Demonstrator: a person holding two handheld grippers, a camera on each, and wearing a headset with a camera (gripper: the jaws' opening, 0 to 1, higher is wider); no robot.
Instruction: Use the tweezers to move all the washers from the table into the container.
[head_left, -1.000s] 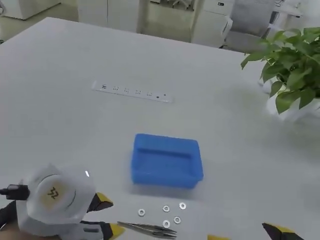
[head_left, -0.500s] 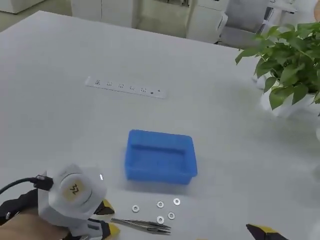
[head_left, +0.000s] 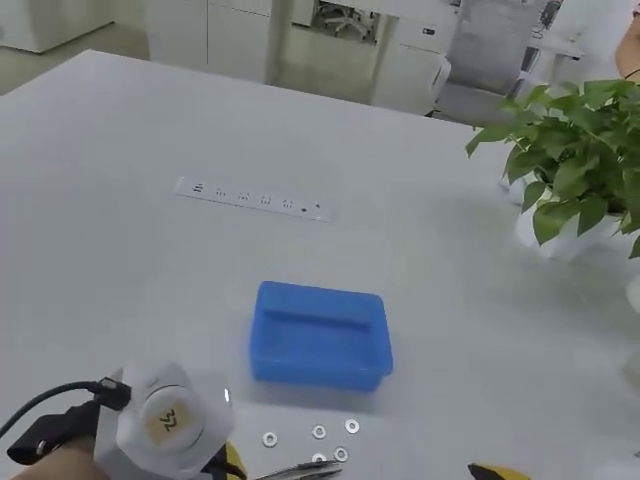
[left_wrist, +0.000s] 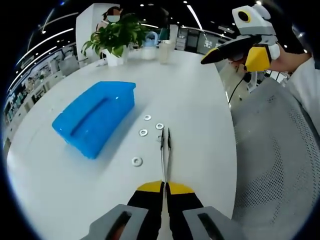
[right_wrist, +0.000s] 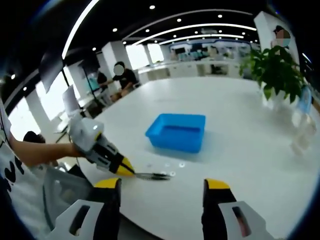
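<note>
Tweezers in left gripper, washers nearby

large pale grey bench, surface plain. white power strip lies on it toward the far side. leafy potted plant in a white pot at far right. white cabinets stand beyond the far edge. grey mesh chair at the near edge. dark ceiling carries long light strips.

On your desk, the washers lie between the container and the near edge, with the tweezers just before them. The strip lies behind the container, and the plant is at the right edge.
</note>
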